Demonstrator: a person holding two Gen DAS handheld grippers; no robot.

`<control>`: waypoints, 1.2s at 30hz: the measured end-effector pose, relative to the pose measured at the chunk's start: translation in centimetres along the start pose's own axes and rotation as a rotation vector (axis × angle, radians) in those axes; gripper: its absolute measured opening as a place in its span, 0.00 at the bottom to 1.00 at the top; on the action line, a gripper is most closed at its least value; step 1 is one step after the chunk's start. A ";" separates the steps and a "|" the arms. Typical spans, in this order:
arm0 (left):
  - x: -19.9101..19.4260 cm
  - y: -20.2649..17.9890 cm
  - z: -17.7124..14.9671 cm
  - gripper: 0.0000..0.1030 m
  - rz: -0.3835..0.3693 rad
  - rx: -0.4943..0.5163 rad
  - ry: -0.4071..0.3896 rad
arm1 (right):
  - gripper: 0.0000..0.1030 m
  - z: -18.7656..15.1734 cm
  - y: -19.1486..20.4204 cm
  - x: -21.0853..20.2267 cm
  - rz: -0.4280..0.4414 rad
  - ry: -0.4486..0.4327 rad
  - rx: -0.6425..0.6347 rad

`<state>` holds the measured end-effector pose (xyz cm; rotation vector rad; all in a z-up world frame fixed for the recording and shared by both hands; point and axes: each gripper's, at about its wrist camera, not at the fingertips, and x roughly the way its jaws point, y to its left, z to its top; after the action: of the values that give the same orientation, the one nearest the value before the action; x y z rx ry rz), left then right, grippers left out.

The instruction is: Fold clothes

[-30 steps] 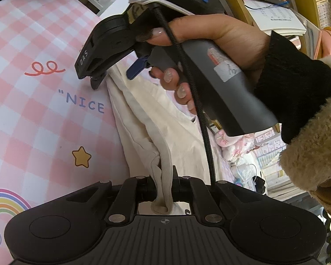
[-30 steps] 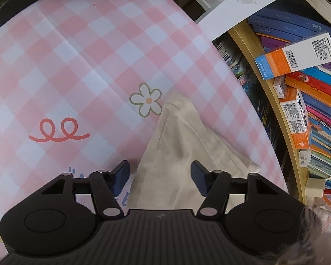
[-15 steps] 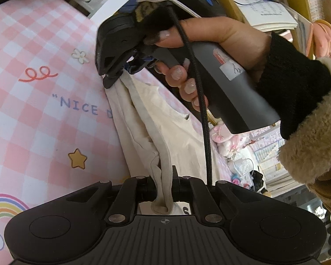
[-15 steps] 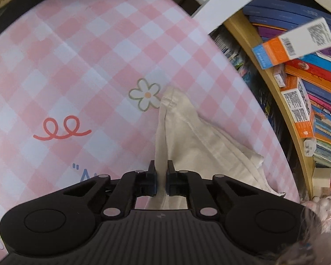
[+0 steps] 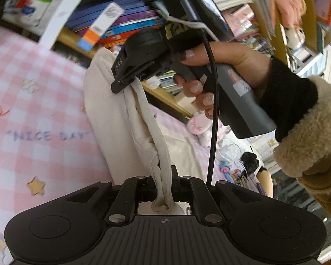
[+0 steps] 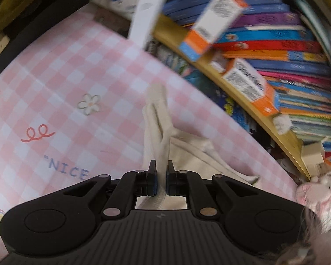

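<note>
pink checked tablecloth [image 6: 81, 70], crowded bookshelf [image 6: 275, 50] behind, both hand-held grippers pinching cream garment [image 5: 112, 114]

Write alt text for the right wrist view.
The right gripper is shut on a ribbed edge of a cream fabric garment, lifting it above a pink-and-white checked cloth printed with a flower and "NICE". A wooden bookshelf of colourful books curves along the right.
</note>
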<state>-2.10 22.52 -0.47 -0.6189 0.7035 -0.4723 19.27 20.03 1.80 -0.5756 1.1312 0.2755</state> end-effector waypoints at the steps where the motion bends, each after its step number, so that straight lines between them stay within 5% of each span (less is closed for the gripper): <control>1: 0.3 -0.6 0.0 0.07 0.000 0.011 -0.001 | 0.06 -0.4 -0.8 -0.3 0.003 -0.007 0.010; 11: 5.2 -7.4 -1.3 0.07 0.035 0.074 -0.020 | 0.06 -5.6 -9.7 -1.8 0.064 -0.087 0.066; 24: 14.1 -17.8 -4.5 0.07 0.228 0.148 0.021 | 0.06 -14.7 -21.8 -0.2 0.257 -0.221 0.117; 31: 18.2 -21.7 -5.5 0.08 0.246 0.197 0.117 | 0.06 -19.9 -27.8 1.1 0.324 -0.238 0.180; 36: 23.0 -22.0 -7.5 0.11 0.282 0.202 0.257 | 0.07 -23.5 -30.9 3.7 0.357 -0.205 0.244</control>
<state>3.84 -9.61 -0.72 -0.2645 0.9580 -0.3576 17.80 -18.94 0.36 -0.1226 1.0448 0.4840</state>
